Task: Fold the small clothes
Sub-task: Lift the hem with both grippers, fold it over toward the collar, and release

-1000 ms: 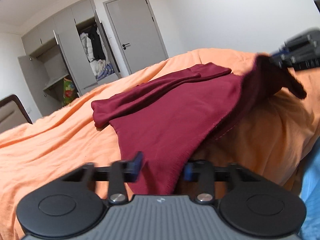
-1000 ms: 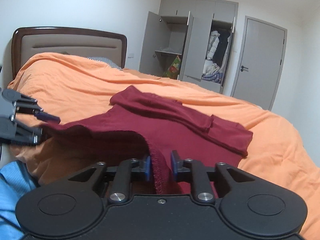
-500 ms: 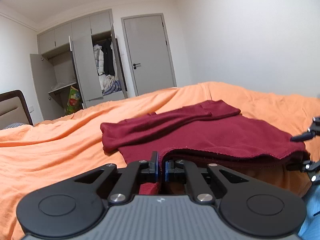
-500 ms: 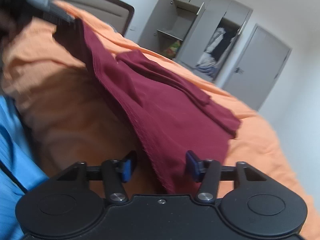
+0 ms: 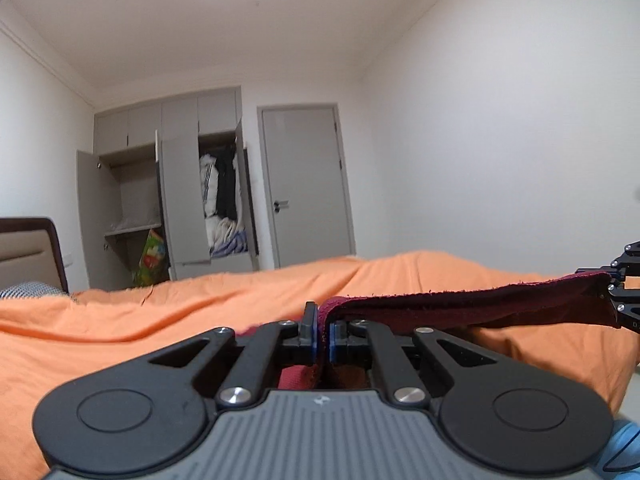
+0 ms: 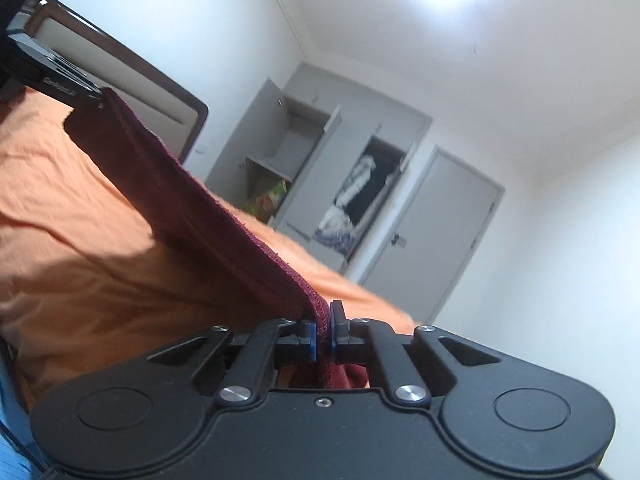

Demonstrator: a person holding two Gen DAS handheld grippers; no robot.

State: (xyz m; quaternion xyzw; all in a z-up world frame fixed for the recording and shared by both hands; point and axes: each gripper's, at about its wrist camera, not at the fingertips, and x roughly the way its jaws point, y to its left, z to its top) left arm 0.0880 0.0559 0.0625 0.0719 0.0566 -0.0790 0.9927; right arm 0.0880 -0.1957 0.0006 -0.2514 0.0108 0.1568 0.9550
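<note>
A dark red garment (image 5: 472,306) hangs stretched between my two grippers above the orange bed. My left gripper (image 5: 322,330) is shut on one corner of its hem. The right gripper (image 5: 618,300) shows at the right edge of the left wrist view, holding the other corner. In the right wrist view the dark red garment (image 6: 192,204) runs as a taut band from my right gripper (image 6: 322,334), shut on its stitched edge, up to the left gripper (image 6: 86,98) at the top left. The rest of the garment is hidden below the hem.
The orange bedspread (image 5: 120,328) covers the bed beneath both grippers. A brown headboard (image 6: 132,80) stands at the left. An open grey wardrobe (image 5: 180,200) with hanging clothes and a shut grey door (image 5: 308,184) lie beyond the bed. Blue cloth (image 5: 620,452) shows at the lower right.
Both grippers have closed on the garment's hem and lifted it off the bed. Both cameras now tilt up, so the flat garment has dropped out of sight.
</note>
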